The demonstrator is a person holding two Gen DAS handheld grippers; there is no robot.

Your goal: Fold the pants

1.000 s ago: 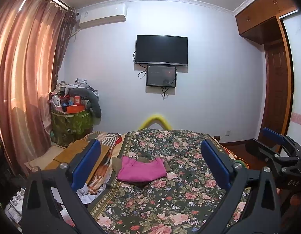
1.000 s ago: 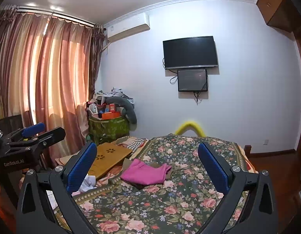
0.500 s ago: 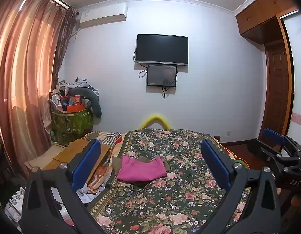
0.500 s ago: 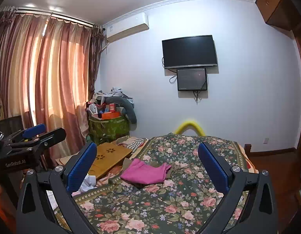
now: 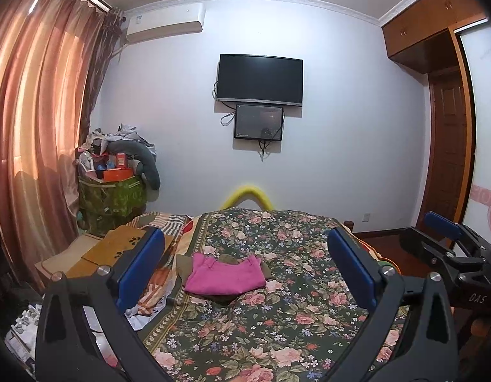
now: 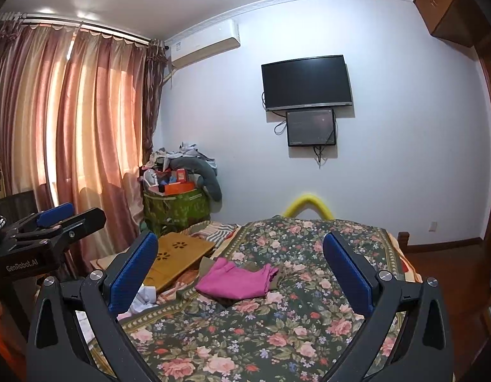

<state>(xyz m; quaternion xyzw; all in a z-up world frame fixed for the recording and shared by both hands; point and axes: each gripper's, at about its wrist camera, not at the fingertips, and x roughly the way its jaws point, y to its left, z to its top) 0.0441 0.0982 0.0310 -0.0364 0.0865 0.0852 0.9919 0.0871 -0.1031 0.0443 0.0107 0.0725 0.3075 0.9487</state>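
Left wrist: both grippers' jaws apart, w/ pink pants (image 5: pixel 224 275) mid-bedspread (image 5: pixel 277 328), near left edge.

1. The left gripper (image 5: pixel 245 264) is held level, its blue-padded jaws spread wide and holding nothing.
2. The right gripper (image 6: pixel 240 262) is alongside it, level too, jaws equally wide and holding nothing.
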